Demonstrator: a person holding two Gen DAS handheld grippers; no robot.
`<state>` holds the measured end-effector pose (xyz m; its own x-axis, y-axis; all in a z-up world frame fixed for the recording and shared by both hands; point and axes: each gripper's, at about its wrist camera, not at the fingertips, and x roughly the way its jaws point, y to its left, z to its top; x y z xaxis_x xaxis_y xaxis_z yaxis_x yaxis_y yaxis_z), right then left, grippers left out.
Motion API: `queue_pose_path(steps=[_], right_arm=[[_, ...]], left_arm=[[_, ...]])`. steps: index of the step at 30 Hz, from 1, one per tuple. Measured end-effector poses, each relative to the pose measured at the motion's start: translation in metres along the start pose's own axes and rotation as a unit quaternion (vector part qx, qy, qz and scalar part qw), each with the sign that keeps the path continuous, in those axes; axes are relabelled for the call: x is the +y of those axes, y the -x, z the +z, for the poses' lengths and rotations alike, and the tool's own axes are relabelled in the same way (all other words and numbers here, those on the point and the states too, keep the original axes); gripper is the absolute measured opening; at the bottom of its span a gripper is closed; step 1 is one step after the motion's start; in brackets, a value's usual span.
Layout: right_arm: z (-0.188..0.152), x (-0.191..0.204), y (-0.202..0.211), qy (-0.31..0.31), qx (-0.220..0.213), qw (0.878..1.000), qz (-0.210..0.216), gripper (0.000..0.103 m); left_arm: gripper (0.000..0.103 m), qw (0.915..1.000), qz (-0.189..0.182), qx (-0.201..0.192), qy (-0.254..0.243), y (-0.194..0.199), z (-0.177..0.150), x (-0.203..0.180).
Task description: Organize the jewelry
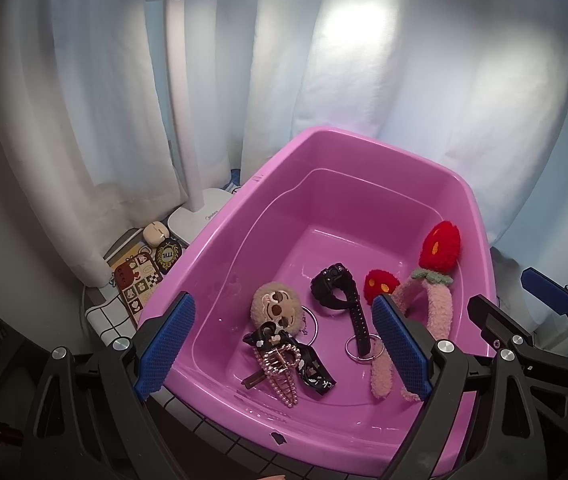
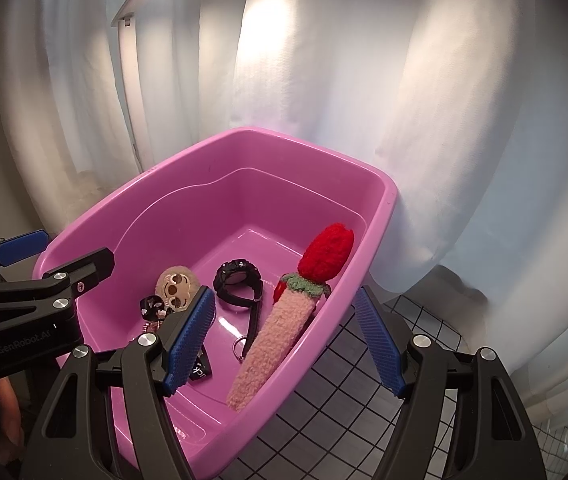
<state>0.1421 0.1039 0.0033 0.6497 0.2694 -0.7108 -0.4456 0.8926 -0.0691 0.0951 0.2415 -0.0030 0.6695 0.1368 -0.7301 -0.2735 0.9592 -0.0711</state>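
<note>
A pink plastic tub (image 1: 243, 216) (image 2: 380, 216) holds the jewelry. Inside lie a black watch (image 1: 338, 288) (image 2: 237, 280), a fuzzy pink headband with red strawberry ears (image 1: 440, 304) (image 2: 284, 336), a beige sloth plush clip (image 1: 275, 308) (image 2: 175, 282), a pearl hair clip (image 1: 279, 372), a black ribbon (image 1: 316, 376) and metal rings (image 1: 362, 348). My left gripper (image 1: 284, 348) is open and empty above the tub's near side. My right gripper (image 2: 284, 344) is open and empty, straddling the tub's right wall.
A white desk lamp (image 1: 199, 212) stands behind the tub to the left, next to a patterned card (image 1: 139, 280) and small cases (image 1: 155, 232). The table has a black-and-white grid cloth (image 2: 348, 392). White curtains (image 1: 404, 80) hang close behind.
</note>
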Motion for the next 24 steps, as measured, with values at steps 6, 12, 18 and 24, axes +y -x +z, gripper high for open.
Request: queue_pose_path(steps=[6,12,18,24], right_arm=[[-0.0001,-0.0004,0.0007,0.002,0.001,1.000,-0.001,0.069],[-0.0007,-0.0016,0.0034,0.002,0.000,1.000,-0.004,0.069],[-0.0006,-0.0020,0.0046,0.003,-0.001,1.000,-0.006,0.069],[-0.0003,-0.0029,0.0037,0.001,-0.001,1.000,-0.007,0.069]], left_arm=[[0.088,1.0000,-0.002,0.001,0.000,0.0008,0.0003,-0.0017],[0.088,1.0000,-0.006,0.002,-0.002,0.0013,0.0006,-0.0043],[0.088,0.9999,-0.009,0.003,-0.006,0.0006,0.0014,-0.0072],[0.088,0.9999,-0.009,0.004,-0.008,-0.0011,0.0017,-0.0083]])
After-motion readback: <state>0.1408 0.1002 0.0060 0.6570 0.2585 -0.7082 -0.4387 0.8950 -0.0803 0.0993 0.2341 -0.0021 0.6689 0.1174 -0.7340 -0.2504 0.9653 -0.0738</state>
